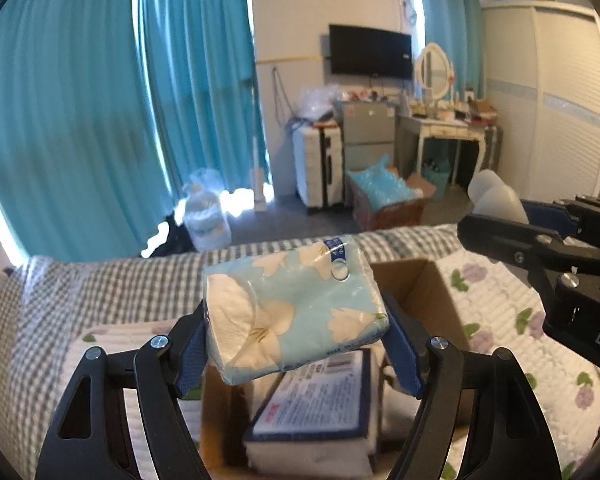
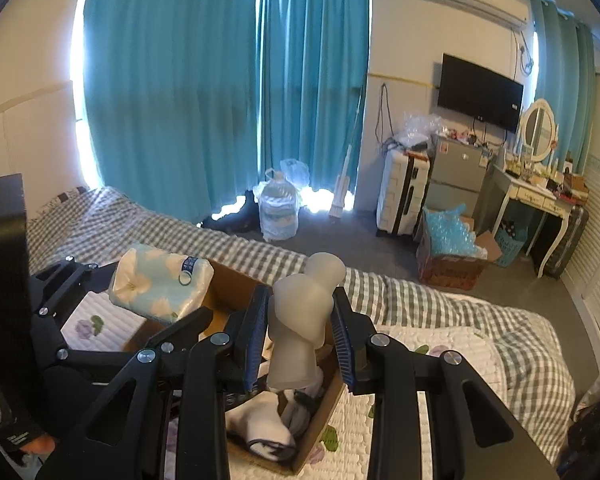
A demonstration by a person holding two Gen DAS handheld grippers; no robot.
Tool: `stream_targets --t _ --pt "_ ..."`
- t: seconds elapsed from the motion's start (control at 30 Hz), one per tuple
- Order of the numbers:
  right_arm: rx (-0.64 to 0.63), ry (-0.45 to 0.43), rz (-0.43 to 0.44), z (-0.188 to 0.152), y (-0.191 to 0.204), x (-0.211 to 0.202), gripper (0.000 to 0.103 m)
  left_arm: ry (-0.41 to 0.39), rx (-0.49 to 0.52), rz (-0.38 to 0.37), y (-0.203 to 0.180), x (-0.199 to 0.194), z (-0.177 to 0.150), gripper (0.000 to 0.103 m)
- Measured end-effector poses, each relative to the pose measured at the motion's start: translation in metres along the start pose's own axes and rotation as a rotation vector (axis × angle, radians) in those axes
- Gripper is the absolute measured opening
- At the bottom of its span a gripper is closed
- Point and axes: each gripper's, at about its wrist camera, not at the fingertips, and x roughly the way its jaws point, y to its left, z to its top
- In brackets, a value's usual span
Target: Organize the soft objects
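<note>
My left gripper (image 1: 296,332) is shut on a light-blue floral tissue pack (image 1: 296,312) and holds it above an open cardboard box (image 1: 428,296) on the bed. The pack also shows in the right wrist view (image 2: 160,284). Inside the box lies a white and blue tissue pack (image 1: 316,400). My right gripper (image 2: 300,344) is shut on a translucent grey soft silicone piece (image 2: 300,320), held over the same box (image 2: 320,412), where white and grey socks (image 2: 268,424) lie. The right gripper shows at the right of the left wrist view (image 1: 500,208).
The box sits on a bed with a floral quilt (image 1: 500,312) and a grey checked sheet (image 2: 420,296). Beyond the bed are a water jug (image 2: 278,208), a suitcase (image 2: 404,196), a box of blue wrap (image 2: 452,248), a dressing table (image 2: 540,200) and teal curtains (image 2: 220,80).
</note>
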Motion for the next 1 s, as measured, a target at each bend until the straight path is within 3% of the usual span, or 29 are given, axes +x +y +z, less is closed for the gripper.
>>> stream_targets --t 0.33,0.7,0.77,0.8,0.83,0.87,1.0 --pt "0.053 0.104 0.031 -0.031 -0.023 0.076 0.030 0.089 0.042 -0.006 -0.003 0.047 -0.008 0.079" --pt "0.079 0.111 0.028 -0.031 -0.031 0.091 0.034 0.119 0.051 0.032 -0.003 0.057 -0.016 0.082" --pt "0.082 0.104 0.024 -0.028 -0.031 0.091 0.038 0.109 0.052 0.037 -0.002 0.054 -0.015 0.084" --pt "0.084 0.101 0.026 -0.026 -0.031 0.091 0.049 0.094 0.052 0.044 -0.001 0.052 -0.015 0.092" --pt "0.091 0.095 0.026 -0.025 -0.032 0.091 0.069 0.081 0.051 0.052 -0.001 0.050 -0.014 0.099" --pt "0.106 0.086 0.018 -0.024 -0.033 0.090 0.076 0.065 0.050 0.060 -0.001 0.047 -0.014 0.100" --pt "0.142 0.056 0.009 -0.019 -0.035 0.082 0.079 0.035 0.062 0.064 -0.002 0.037 -0.010 0.101"
